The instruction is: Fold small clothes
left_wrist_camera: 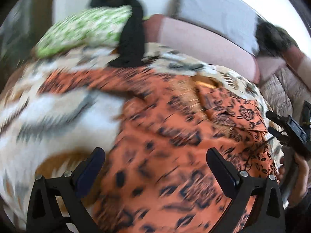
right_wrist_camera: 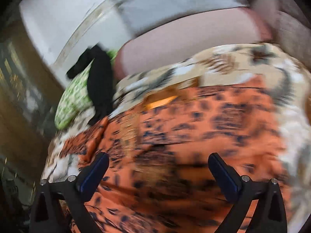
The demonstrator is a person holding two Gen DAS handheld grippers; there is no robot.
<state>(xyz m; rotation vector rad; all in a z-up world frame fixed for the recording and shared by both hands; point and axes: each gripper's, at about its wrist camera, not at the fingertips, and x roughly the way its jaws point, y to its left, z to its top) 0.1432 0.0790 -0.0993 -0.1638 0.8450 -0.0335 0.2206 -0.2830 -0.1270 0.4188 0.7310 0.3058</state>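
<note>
Home bedroom: bed with a leaf-print bedspread (left_wrist_camera: 48,112) filling the lower frame, green-and-white pillow (left_wrist_camera: 83,31) upper left with a black garment (left_wrist_camera: 132,38) draped over it, pink padded headboard (left_wrist_camera: 204,42) upper centre-right, pale wall (right_wrist_camera: 64,13) behind at top, all blurred.

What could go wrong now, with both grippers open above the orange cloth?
1. Both views are blurred, so a grasp on the orange cloth may miss its edge.
2. The left gripper or right gripper, both open and holding nothing, might also pinch the patterned bedcover beneath.
3. In the left view, the right gripper sits close at the cloth's side; they could collide.
</note>
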